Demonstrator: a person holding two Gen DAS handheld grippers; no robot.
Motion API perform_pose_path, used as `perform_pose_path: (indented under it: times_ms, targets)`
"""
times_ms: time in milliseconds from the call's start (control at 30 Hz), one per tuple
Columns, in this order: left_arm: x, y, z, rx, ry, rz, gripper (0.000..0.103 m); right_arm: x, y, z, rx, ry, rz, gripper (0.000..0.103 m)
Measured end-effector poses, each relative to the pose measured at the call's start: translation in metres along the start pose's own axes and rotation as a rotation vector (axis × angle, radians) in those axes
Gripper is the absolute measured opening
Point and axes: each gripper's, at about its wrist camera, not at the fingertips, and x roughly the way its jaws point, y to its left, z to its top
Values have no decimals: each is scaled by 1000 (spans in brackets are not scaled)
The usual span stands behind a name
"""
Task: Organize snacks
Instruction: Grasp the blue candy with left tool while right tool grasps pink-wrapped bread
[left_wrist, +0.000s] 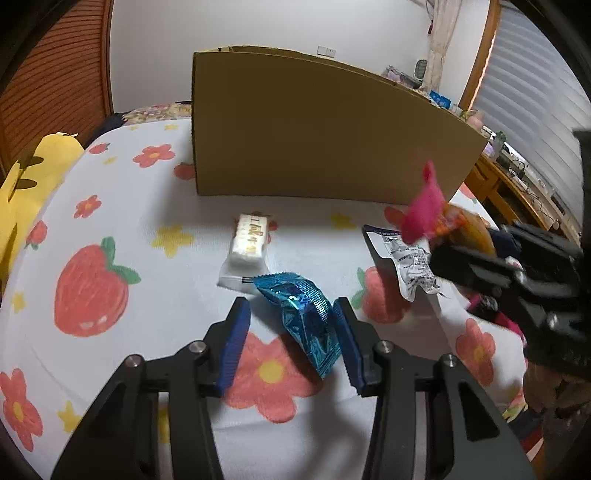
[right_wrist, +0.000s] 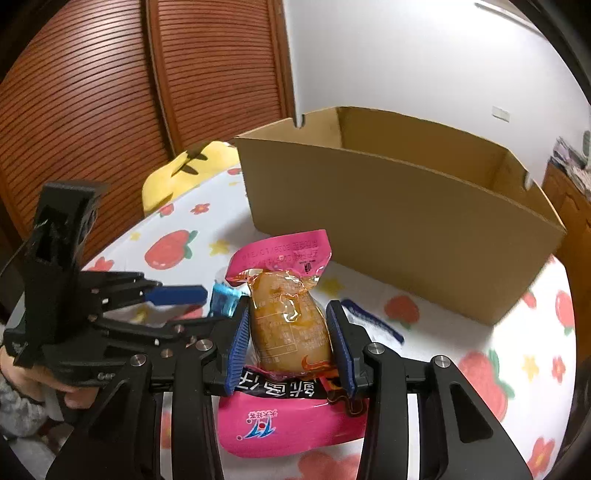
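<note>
My left gripper (left_wrist: 291, 310) is open around a crumpled blue foil snack packet (left_wrist: 303, 317) lying on the flowered cloth; the packet touches the right pad. My right gripper (right_wrist: 288, 314) is shut on a pink-and-orange pouch with a brown egg-like snack (right_wrist: 288, 321) and holds it above the cloth, in front of an open cardboard box (right_wrist: 399, 218). In the left wrist view the right gripper (left_wrist: 436, 254) shows blurred at the right with that pouch (left_wrist: 424, 210). A white wrapped bar (left_wrist: 251, 240) lies before the box (left_wrist: 325, 133). A dark-and-white packet (left_wrist: 402, 258) lies at the right.
The flowered cloth (left_wrist: 110, 229) covers the surface. A yellow plush (left_wrist: 26, 184) sits at the left edge. A wooden louvred door (right_wrist: 110, 92) is behind. A wooden desk with clutter (left_wrist: 517, 177) stands at the right. A person's hand holds the left gripper (right_wrist: 74, 306).
</note>
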Motion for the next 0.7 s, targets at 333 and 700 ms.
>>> perform_pose_path:
  times_ms: [333,700]
  targets:
    - [4,-5,-1,23,-18,7,25,-8,-17,-30,67,-2,-81,41]
    - [-7,-7,-9,29,-55,-14,20,-3,-24,-42,99,-6,-94,41]
